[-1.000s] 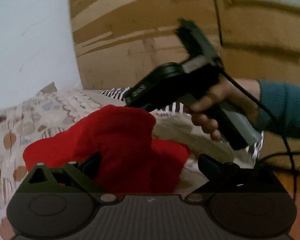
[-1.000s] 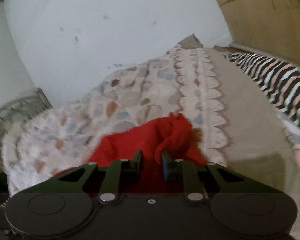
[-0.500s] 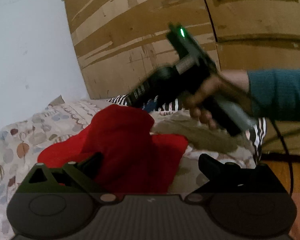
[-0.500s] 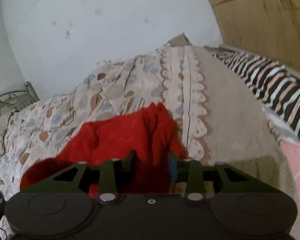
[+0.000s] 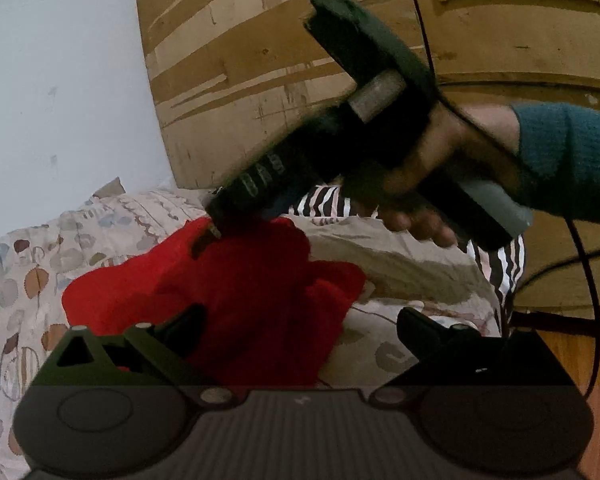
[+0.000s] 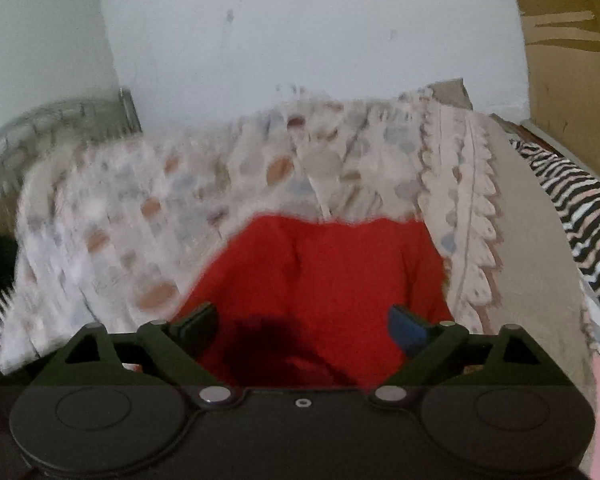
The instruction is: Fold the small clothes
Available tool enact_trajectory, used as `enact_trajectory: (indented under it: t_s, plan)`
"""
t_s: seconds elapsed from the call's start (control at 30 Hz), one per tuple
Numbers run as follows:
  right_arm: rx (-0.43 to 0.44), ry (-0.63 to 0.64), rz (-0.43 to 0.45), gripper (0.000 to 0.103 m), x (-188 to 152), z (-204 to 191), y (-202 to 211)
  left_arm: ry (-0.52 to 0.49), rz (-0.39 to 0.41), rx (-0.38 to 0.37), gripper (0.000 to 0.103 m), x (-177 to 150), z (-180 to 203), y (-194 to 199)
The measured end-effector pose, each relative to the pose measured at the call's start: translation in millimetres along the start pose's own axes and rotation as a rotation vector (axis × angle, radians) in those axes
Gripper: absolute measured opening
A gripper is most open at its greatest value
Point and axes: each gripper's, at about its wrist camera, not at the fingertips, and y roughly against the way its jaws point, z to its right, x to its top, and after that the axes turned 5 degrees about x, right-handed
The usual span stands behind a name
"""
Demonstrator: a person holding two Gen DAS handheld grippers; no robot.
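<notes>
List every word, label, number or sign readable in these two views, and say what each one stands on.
Nothing can be read for certain.
Pale lettering on the black body of the right gripper, seen from the left wrist camera: blurred and turned, unreadable.
Small pale mark on the left gripper, on its housing at the bottom of that view: too small to read.
Red garment, patterned bedspread, striped cloth, wooden panel: no text.

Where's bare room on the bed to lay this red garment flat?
Freest is the patterned quilt, left of and beyond the red garment, up to the wall. A plain beige strip runs between the quilt's scalloped edge and the striped cloth; it is narrower. It is crowded over the garment itself, where the right gripper hovers with jaws open.
</notes>
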Motion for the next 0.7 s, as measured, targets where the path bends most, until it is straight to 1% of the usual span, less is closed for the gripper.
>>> enact_trajectory:
  t_s: [0.07,0.1,0.23,0.33,0.4,0.47,0.57,0.63,0.7]
  plan:
    - [-0.086,0.079,-0.030,0.092,-15,-4,-4,-0.001,0.001,-0.012,0.102,0,-3,-1]
    - [-0.099,0.095,-0.033,0.092,-23,-5,-5,-0.001,0.000,-0.019,0.102,-1,-3,-1]
    - [-0.094,0.009,0.003,0.093,-44,9,0,-0.001,0.010,-0.017,0.102,0,-3,4]
    - [-0.148,0.013,0.024,0.095,-55,15,5,0.027,0.017,-0.036,0.102,0,-7,16]
    - [-0.136,-0.018,0.043,0.095,-63,22,9,0.078,0.016,-0.052,0.102,0,-13,23]
    - [-0.126,-0.056,0.057,0.095,-66,25,10,0.141,0.021,-0.046,0.102,0,-21,30]
    - [-0.131,-0.065,0.077,0.096,-68,25,9,0.262,0.041,-0.032,0.102,0,-39,41]
    - [-0.137,-0.075,0.083,0.098,-68,26,8,0.344,0.044,-0.013,0.102,2,-54,45]
    - [-0.133,-0.094,0.089,0.098,-70,28,8,0.429,0.039,0.021,0.102,5,-70,46]
